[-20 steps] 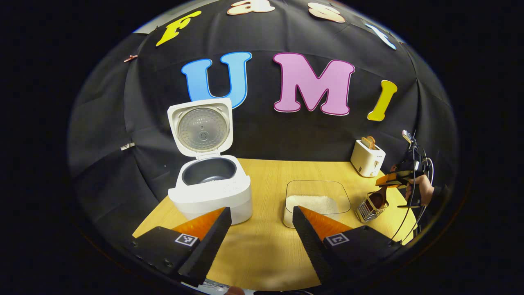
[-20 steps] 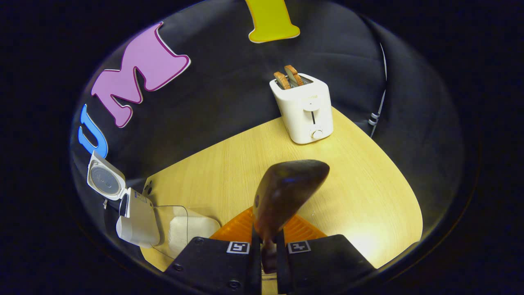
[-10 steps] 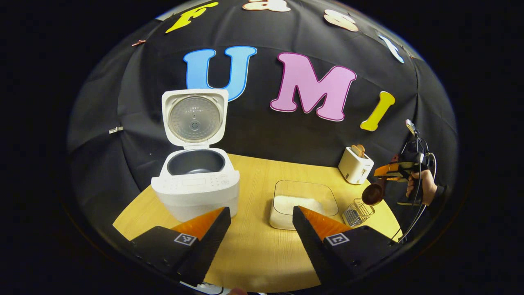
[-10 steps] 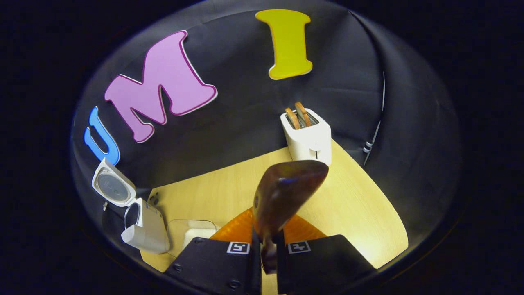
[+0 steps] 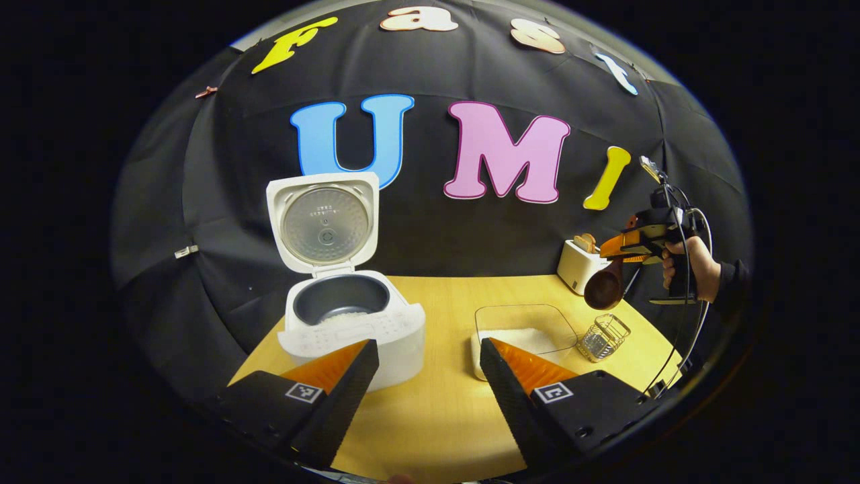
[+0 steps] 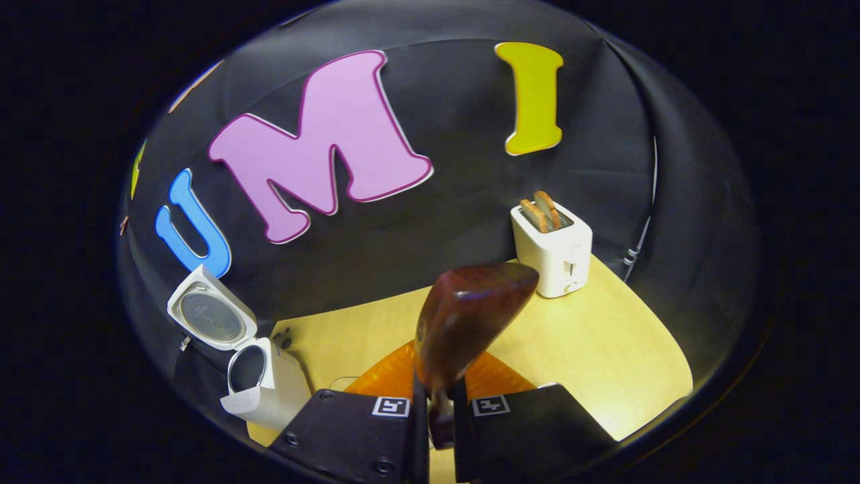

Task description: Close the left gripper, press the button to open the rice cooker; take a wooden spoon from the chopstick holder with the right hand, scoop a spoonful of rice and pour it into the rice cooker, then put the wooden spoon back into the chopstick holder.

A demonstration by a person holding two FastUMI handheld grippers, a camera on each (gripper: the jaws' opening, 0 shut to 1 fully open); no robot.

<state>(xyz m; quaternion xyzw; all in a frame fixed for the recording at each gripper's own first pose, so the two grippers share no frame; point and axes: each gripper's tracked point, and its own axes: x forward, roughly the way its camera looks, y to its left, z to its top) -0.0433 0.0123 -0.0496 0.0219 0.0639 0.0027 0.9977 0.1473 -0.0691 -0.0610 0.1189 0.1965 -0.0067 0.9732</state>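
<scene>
The right claw pinches the wooden spoon by its handle, bowl ahead; the left claw gapes empty; the rice container sits below-left; a loose grip risks twisting mid-scoop.

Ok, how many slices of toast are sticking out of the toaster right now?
2. Both slices stand side by side in the slots of the white toaster, at the table's far edge by the black wall. More could be sunk inside, out of sight.
</scene>
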